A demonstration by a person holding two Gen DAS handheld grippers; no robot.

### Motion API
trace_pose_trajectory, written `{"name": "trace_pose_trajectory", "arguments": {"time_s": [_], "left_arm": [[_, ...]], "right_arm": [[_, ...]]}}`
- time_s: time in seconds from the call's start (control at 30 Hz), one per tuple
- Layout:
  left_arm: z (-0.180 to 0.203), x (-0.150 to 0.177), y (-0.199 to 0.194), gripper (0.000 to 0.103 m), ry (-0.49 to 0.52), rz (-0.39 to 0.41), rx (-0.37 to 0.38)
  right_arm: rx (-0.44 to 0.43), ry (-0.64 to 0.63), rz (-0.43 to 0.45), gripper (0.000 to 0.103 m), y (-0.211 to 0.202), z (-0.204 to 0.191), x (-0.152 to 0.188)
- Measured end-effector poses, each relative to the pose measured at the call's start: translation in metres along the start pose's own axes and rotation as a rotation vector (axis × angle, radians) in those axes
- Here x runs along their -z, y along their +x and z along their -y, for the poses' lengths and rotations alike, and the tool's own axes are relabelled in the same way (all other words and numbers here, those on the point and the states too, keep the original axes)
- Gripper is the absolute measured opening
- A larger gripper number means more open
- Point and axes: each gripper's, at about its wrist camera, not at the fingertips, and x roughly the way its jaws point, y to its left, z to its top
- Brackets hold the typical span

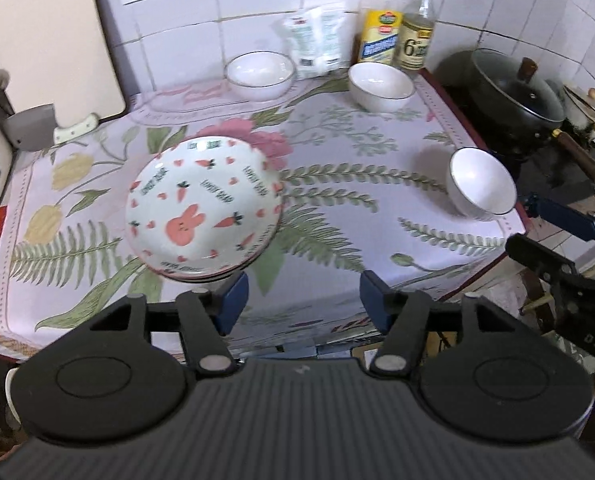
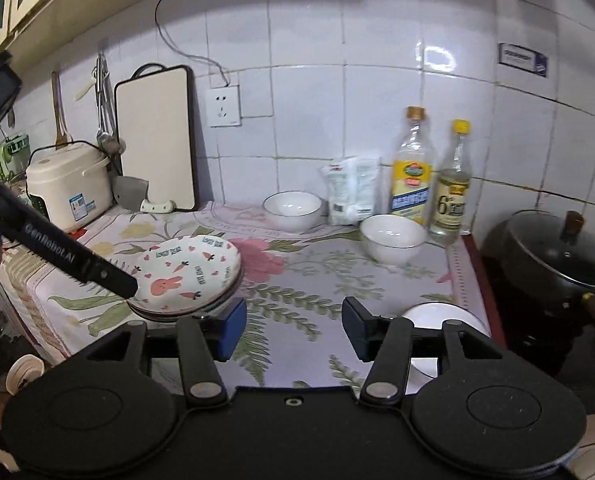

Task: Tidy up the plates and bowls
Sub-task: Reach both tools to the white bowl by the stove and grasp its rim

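A stack of white plates (image 1: 203, 212) printed with pink rabbits and carrots sits on the floral tablecloth (image 1: 337, 152). My left gripper (image 1: 302, 296) hovers just in front of the stack, open, with nothing between its blue pads. Two white bowls (image 1: 259, 74) (image 1: 379, 84) stand at the back, and a third (image 1: 481, 186) stands near the cloth's right edge. In the right wrist view my right gripper (image 2: 295, 324) is open and empty above the cloth, between the plates (image 2: 189, 276) and the near bowl (image 2: 445, 320), which it partly hides. The back bowls (image 2: 293, 208) (image 2: 391, 238) show clearly.
Two bottles (image 2: 411, 184) and a white bag (image 2: 351, 192) line the tiled wall. A cutting board (image 2: 157, 136), cleaver (image 2: 131, 192) and rice cooker (image 2: 67, 188) stand at the left. A lidded black pot (image 2: 557, 256) sits on the stove to the right.
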Motion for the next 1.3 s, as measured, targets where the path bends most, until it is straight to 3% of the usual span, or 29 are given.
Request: {"name": "trace_pose_trajectory", "arguments": {"time_s": [0.27, 0.47, 0.63, 0.8, 0.87, 1.03, 1.3], "left_arm": [[0.037, -0.005, 0.016, 0.070, 0.044, -0.001, 0.006], [0.066, -0.006, 0.042, 0.070, 0.062, -0.005, 0.050], [0.088, -0.003, 0.073, 0.070, 0.086, 0.040, 0.042], [0.098, -0.006, 0.103, 0.070, 0.010, 0.052, 0.062], [0.100, -0.009, 0.113, 0.070, -0.032, 0.058, 0.078], [0.107, -0.019, 0.139, 0.070, -0.102, 0.046, 0.162], [0.134, -0.027, 0.176, 0.070, -0.121, 0.077, 0.191]], "right_arm": [[0.056, 0.006, 0.046, 0.070, -0.018, 0.039, 0.027], [0.124, 0.003, 0.029, 0.075, -0.011, 0.063, 0.056], [0.145, 0.058, 0.018, 0.075, 0.001, 0.083, 0.082], [0.157, 0.082, 0.023, 0.076, 0.022, 0.097, 0.103], [0.156, 0.085, 0.030, 0.084, 0.033, 0.104, 0.108], [0.170, 0.079, 0.044, 0.088, 0.062, 0.115, 0.116], [0.190, 0.055, 0.054, 0.091, 0.108, 0.123, 0.127]]}}
